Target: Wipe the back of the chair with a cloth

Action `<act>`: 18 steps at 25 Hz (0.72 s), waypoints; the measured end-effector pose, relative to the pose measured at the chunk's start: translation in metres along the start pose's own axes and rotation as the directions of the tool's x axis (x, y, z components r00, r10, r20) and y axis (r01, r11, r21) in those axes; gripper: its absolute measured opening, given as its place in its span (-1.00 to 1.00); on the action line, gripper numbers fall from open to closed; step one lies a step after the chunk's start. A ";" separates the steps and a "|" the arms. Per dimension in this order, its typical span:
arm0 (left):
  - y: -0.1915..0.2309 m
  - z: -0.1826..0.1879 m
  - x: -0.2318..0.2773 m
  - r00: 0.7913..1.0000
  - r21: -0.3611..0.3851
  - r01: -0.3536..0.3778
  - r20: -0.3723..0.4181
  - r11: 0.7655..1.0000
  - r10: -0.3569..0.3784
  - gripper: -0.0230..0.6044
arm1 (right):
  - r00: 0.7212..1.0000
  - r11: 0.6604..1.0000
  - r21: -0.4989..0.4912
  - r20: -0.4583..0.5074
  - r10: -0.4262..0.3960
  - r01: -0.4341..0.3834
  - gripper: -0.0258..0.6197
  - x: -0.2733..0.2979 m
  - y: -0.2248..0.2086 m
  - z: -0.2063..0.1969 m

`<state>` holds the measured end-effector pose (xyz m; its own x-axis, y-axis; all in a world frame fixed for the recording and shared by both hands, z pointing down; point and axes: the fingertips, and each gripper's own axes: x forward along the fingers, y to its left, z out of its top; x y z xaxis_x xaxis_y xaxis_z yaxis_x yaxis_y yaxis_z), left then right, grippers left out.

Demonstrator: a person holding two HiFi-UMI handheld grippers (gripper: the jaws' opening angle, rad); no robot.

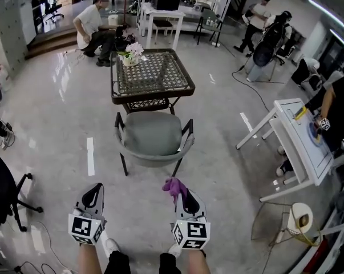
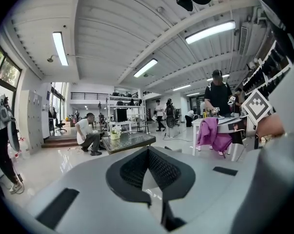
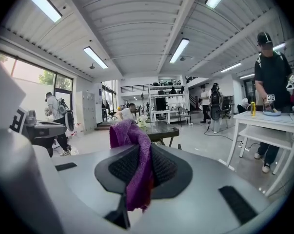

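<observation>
The cloth (image 1: 174, 185) is pinched in the right gripper (image 1: 181, 194) jaws, the left gripper (image 1: 92, 195) jaws are pressed together empty, and the far chair (image 1: 152, 133) seemingly remains unwiped.

We've got a woven tabletop (image 1: 154, 73) upper centre with a flower pot (image 1: 130, 56) on its far left corner. There's a crouching person (image 1: 92, 27) upper left, a white tabletop (image 1: 297, 136) at the right edge, and a black office chair (image 1: 1, 190) lower left.
</observation>
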<state>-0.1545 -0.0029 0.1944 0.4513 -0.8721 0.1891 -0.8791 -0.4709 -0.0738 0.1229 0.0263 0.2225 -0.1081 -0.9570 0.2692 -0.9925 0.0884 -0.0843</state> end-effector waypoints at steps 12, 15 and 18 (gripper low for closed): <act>0.001 0.093 -0.026 0.998 0.014 0.013 0.066 1.000 -0.014 -0.90 | 0.998 1.000 0.006 0.063 -0.028 0.028 -0.70 -0.051 -0.007 0.085; -0.002 0.106 -0.031 0.997 0.023 0.020 0.068 1.000 -0.022 -0.90 | 0.997 0.999 0.007 0.067 -0.037 0.036 -0.70 -0.061 -0.010 0.096; -0.002 0.123 -0.039 0.996 0.035 0.017 0.088 0.999 -0.020 -0.90 | 0.996 0.999 0.008 0.078 -0.033 0.033 -0.70 -0.072 -0.008 0.108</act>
<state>-0.1520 0.0158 0.0671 0.4809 -0.8706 0.1035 -0.8652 -0.4904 -0.1050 0.1447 0.0647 0.1000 -0.0700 -0.9781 0.1961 -0.9951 0.0546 -0.0828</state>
